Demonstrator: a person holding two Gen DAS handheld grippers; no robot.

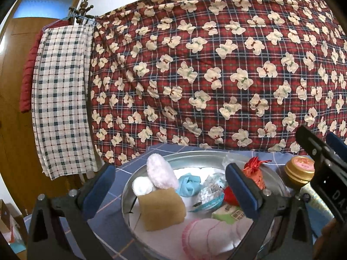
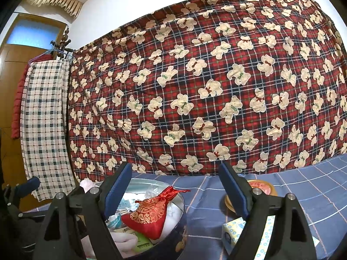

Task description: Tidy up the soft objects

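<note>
A round metal tin holds several soft things: a tan sponge, a pink fluffy puff, a white roll, a blue cloth, a pink frilled cloth and a red and gold brocade pouch. My left gripper is open and empty above the tin. My right gripper is open and empty, just right of the tin, with the pouch below it. It also shows at the right of the left wrist view.
A gold-lidded jar and a blue-dotted tissue pack lie on the blue checked bedsheet right of the tin. A red plaid teddy-bear quilt hangs behind. A checked cloth hangs at the left by a wooden door.
</note>
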